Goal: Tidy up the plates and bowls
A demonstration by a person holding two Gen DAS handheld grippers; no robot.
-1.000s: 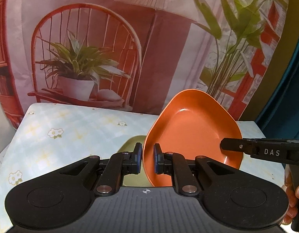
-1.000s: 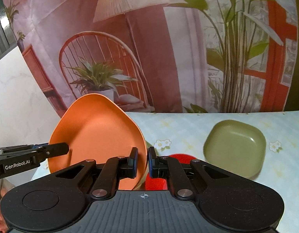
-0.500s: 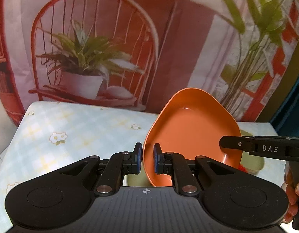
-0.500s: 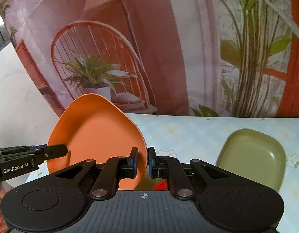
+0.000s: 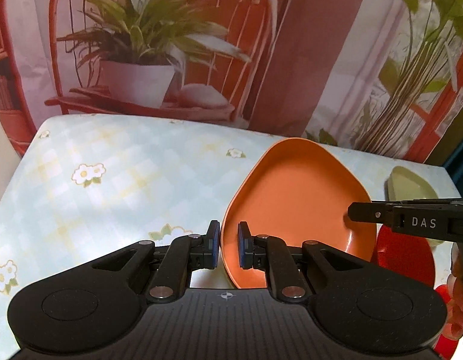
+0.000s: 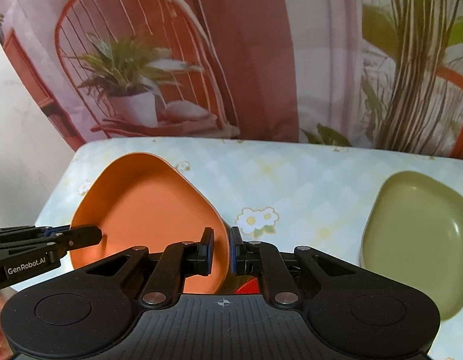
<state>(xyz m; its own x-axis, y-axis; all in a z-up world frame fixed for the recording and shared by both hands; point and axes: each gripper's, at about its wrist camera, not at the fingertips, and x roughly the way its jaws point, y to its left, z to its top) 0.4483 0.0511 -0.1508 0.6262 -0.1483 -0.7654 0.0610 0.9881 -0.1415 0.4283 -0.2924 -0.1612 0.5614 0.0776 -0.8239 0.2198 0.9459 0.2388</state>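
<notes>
An orange plate (image 5: 294,210) is held between both grippers, tilted, above the table. My left gripper (image 5: 228,246) is shut on its left rim. My right gripper (image 6: 222,250) is shut on its right rim; the same plate shows in the right wrist view (image 6: 141,204). The right gripper's fingers (image 5: 381,214) reach in from the right in the left wrist view. A green plate (image 6: 411,234) lies on the table to the right and also shows in the left wrist view (image 5: 408,183). A red plate (image 5: 405,258) lies under the orange one.
The table (image 5: 111,180) has a pale checked cloth with daisies. A printed backdrop (image 5: 231,45) of a chair and plants stands right behind its far edge. A sliver of the red plate (image 6: 246,288) shows below my right gripper.
Both grippers have lowered the orange plate toward the table and tilted it flatter. The green plate has shifted to the right in both views.
</notes>
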